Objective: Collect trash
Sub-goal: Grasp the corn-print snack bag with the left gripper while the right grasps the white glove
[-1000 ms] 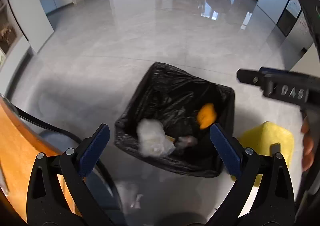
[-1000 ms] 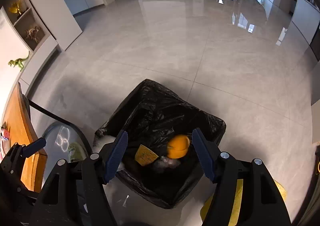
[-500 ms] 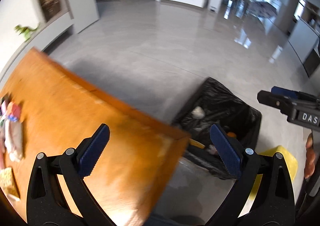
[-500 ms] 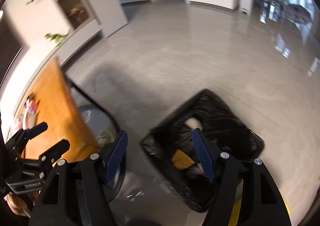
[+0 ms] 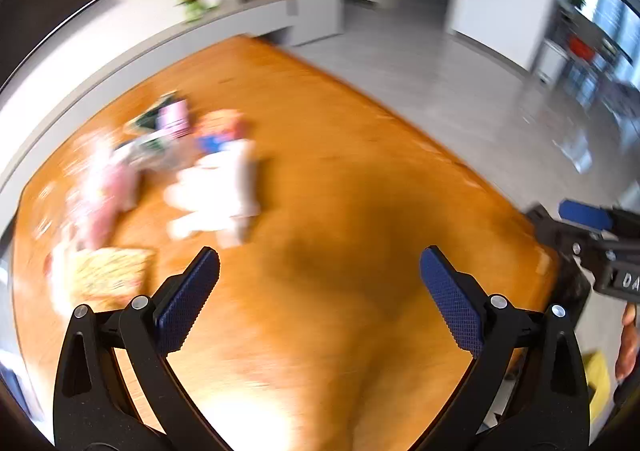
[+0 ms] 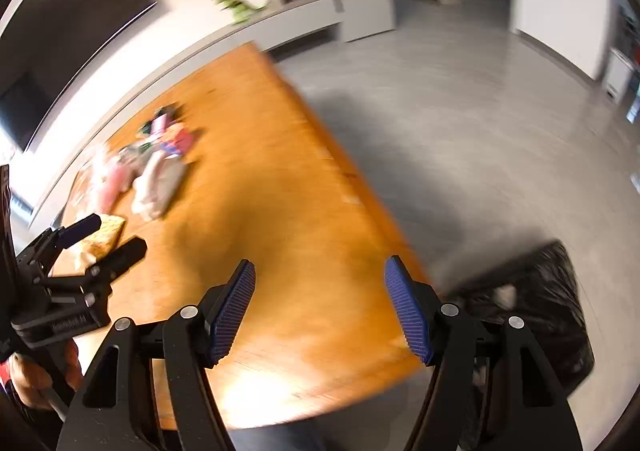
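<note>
Both claws stand released with nothing between their blue pads: the left claw (image 5: 320,283) and the right claw (image 6: 320,303) hang over the bare near part of the orange wooden worktop (image 5: 360,191). The trash lies in a loose heap toward the far left of that worktop, well apart from both claws: a crumpled white paper or tissue wad (image 5: 216,191), a pink wrapper (image 5: 104,195), a yellowish patterned packet (image 5: 108,275) nearest the left claw, and a few small coloured packets (image 5: 172,123) behind; blur hides finer detail. All of it looks light, thin and soft, so it should crush easily and may slide on the smooth wood; pinching a raised fold or the thick middle of the white wad seems the surest hold. The black-lined trash bin (image 6: 536,303) stands on the grey floor beside the worktop's right edge.
</note>
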Tool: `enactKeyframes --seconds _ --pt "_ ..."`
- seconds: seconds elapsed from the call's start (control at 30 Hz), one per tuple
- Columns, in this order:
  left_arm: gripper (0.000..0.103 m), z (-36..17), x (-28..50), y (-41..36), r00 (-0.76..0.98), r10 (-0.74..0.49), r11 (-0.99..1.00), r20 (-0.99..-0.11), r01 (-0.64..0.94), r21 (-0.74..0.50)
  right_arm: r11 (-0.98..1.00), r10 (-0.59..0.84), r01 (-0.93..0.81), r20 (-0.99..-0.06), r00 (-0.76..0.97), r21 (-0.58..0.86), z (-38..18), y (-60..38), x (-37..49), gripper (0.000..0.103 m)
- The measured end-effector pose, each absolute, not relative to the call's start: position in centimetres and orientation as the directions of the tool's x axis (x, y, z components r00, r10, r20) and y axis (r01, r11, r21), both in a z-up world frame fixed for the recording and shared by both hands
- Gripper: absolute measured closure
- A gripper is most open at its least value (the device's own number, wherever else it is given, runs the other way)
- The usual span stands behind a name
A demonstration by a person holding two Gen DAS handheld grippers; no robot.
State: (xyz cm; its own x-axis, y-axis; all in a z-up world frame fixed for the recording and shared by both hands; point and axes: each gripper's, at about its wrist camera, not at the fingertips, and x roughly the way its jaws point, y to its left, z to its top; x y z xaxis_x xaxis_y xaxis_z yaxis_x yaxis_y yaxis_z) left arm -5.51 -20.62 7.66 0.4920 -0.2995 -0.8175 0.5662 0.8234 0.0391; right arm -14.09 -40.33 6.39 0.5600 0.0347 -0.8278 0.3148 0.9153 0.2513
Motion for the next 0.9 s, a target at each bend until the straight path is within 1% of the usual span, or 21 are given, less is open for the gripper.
enactKeyframes --seconds 0.2,0.4,0.5,0.6,0.67,0.7,0.73,0.77,0.83,0.9 --pt "0.006 7.1 -1.5 -13.4 0.514 -0.198 0.911 -0.834 0.411 0.037 0.941 0.100 0.219 -0.831 0.547 0.258 7.0 -36.2 -10.0 0.035" --pt "0.006 4.9 1.6 -9.2 0.487 -0.132 0.942 -0.863 0.332 0.043 0.949 0.140 0.168 -0.837 0.529 0.265 6.7 -33.1 -7.1 0.035" --pt "0.006 3.3 2.6 -8.0 0.461 -0.131 0.947 -0.878 0.320 0.027 0.950 0.165 0.147 -0.845 0.509 0.274 6.0 -31.8 -5.4 0.035" --pt "0.006 2.0 3.6 -7.2 0.427 -0.155 0.949 -0.891 0.314 -0.015 0.943 0.207 0.131 -0.849 0.486 0.306 5.2 -30.5 -3.3 0.035" --pt "0.011 1.6 4.1 -6.9 0.432 -0.152 0.950 -0.889 0.313 -0.010 0.933 0.243 0.124 -0.847 0.472 0.337 4.7 -29.7 -1.7 0.035" --pt "0.018 1.5 4.2 -6.7 0.439 -0.149 0.950 -0.886 0.311 -0.006 0.930 0.253 0.124 -0.847 0.467 0.346 4.5 -29.4 -0.9 0.035" --pt "0.027 1.5 4.3 -6.5 0.444 -0.148 0.950 -0.884 0.311 -0.003 0.926 0.265 0.123 -0.846 0.463 0.357 4.2 -28.9 0.1 0.035" --pt "0.032 1.5 4.4 -6.3 0.450 -0.146 0.950 -0.881 0.313 0.002 0.924 0.272 0.121 -0.845 0.460 0.363 4.1 -28.6 0.8 0.035" --pt "0.051 1.6 4.6 -5.6 0.460 -0.156 0.947 -0.874 0.321 0.000 0.925 0.265 0.127 -0.849 0.457 0.357 3.6 -27.7 2.6 0.035" --pt "0.057 1.9 4.7 -4.4 0.453 -0.185 0.944 -0.872 0.327 -0.031 0.932 0.239 0.142 -0.858 0.454 0.335 3.1 -27.1 4.0 0.035"
